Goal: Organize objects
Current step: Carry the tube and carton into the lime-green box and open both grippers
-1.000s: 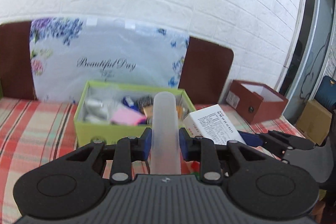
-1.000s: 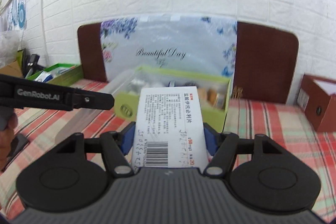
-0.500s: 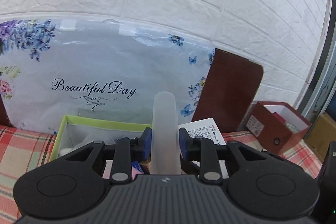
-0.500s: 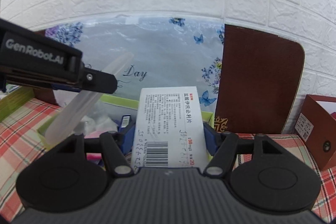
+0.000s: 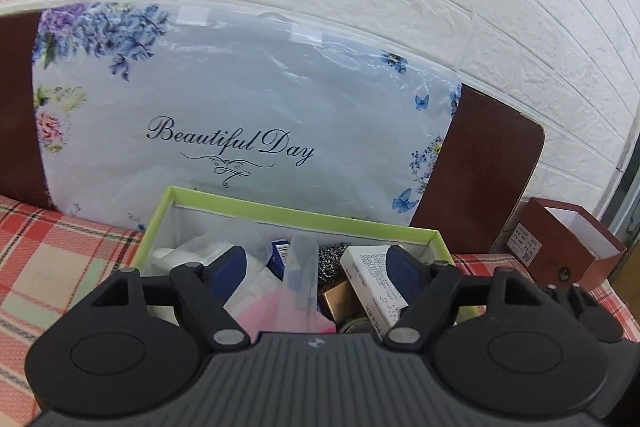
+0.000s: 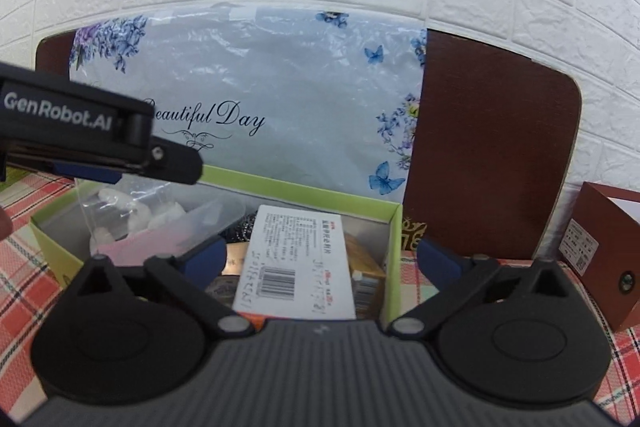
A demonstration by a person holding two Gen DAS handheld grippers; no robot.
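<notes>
A lime-green cardboard box (image 5: pixel 434 238) with white inner walls stands on a red plaid cloth (image 5: pixel 52 259), just in front of a glossy plastic-wrapped cushion (image 5: pixel 240 99) printed "Beautiful Day" among blue flowers. Over the box, the left gripper (image 5: pixel 316 263) has its fingers opening, apart from the frosted translucent tube (image 5: pixel 300 267) lying inside. The right gripper (image 6: pixel 320 255), its fingers opening too, is clear of the white barcoded medicine carton (image 6: pixel 296 263) in the box. The left gripper's side reads "GenRobot.AI".
</notes>
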